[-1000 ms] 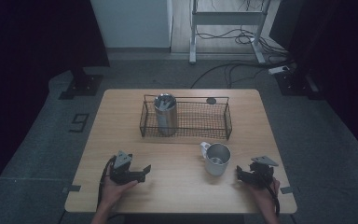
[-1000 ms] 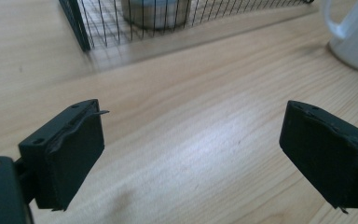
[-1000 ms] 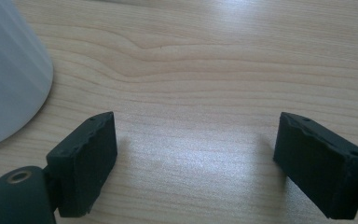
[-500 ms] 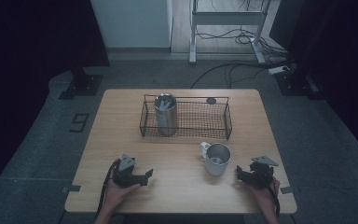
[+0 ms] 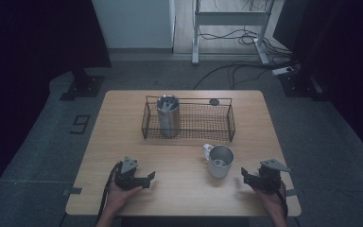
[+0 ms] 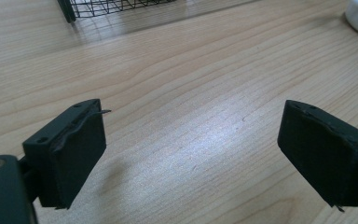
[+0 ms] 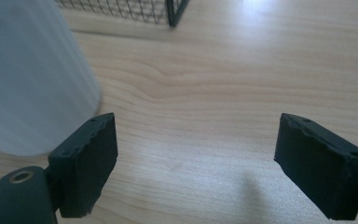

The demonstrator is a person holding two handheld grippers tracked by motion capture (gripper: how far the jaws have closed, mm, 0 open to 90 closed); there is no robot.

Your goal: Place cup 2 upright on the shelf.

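On the wooden table (image 5: 184,198), my left gripper (image 5: 149,178) rests near the front left edge, held by a hand, jaws pointing right. Its jaws (image 6: 191,154) have just been closing a little but stand wide apart over bare wood, nothing between them. My right gripper (image 5: 245,176) sits at the front right, pointing left toward a metal mug (image 5: 220,161). It is open (image 7: 196,158), with the mug (image 7: 28,79) just beyond its left jaw and apart from it.
A black wire basket (image 5: 231,125) stands across the table's middle, with a steel tumbler (image 5: 168,116) upright in its left end. A small dark disc (image 5: 214,101) lies behind the basket. The basket's corner (image 7: 172,11) is ahead of the right gripper.
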